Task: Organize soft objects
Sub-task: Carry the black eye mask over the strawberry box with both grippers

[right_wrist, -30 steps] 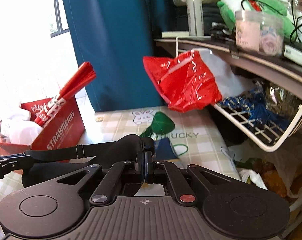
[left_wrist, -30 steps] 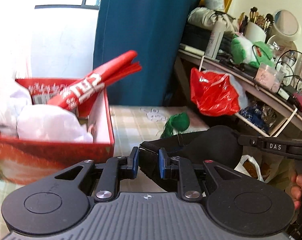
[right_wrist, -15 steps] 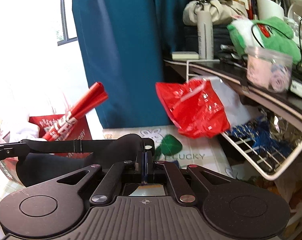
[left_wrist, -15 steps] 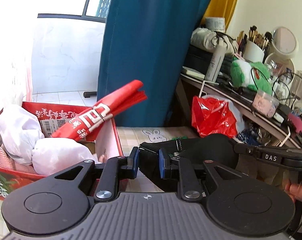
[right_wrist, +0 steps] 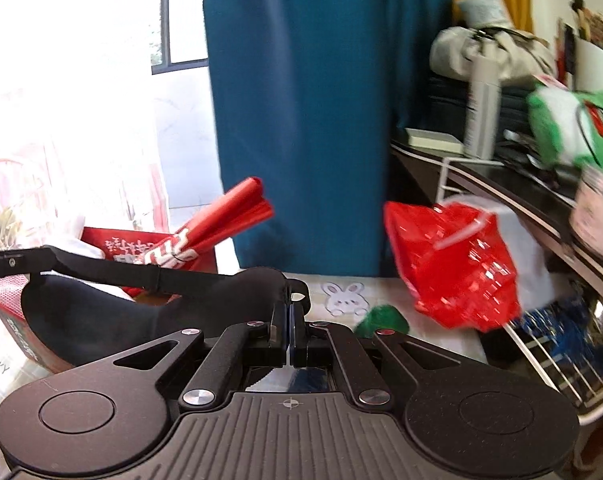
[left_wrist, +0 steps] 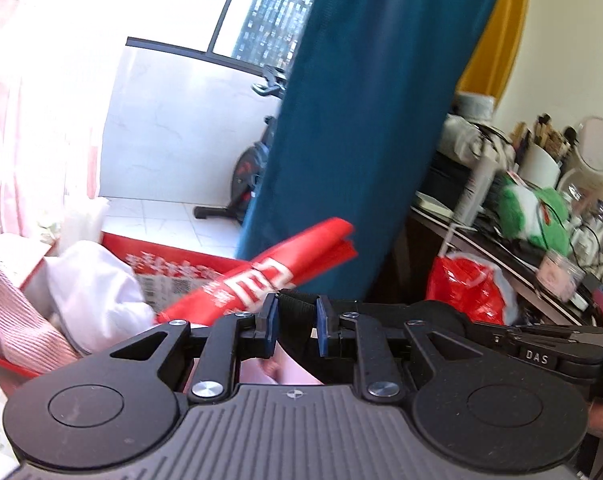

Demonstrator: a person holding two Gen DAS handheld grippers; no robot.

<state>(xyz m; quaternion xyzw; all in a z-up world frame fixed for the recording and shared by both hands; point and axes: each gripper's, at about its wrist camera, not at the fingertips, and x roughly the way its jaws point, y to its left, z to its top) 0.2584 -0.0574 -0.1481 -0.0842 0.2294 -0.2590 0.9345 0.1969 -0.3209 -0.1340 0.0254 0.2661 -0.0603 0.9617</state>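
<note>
A black padded fabric piece with a strap (right_wrist: 141, 312) hangs stretched between my two grippers. My left gripper (left_wrist: 295, 326) is shut on a fold of its black fabric (left_wrist: 297, 312). My right gripper (right_wrist: 289, 320) is shut on the other end, its pads pressed together on the thin edge. The right gripper's fingers (left_wrist: 541, 344) show at the right of the left wrist view. The left gripper's fingers (right_wrist: 9, 262) show at the far left of the right wrist view. The piece hangs over the near side of a red cardboard box (left_wrist: 173, 252).
The box holds white cloth bundles (left_wrist: 97, 296), a pink striped cloth (left_wrist: 25, 320) and a rolled red bag (left_wrist: 269, 272). A green item (right_wrist: 381, 320) lies on the checked table cover. A red plastic bag (right_wrist: 453, 264) hangs from a cluttered desk (right_wrist: 501, 176) above a wire basket (right_wrist: 553, 360). A blue curtain (left_wrist: 361, 140) hangs behind.
Both grippers have risen and moved toward the red box with the black piece held between them. The green item has dropped behind the left gripper's body in the left wrist view.
</note>
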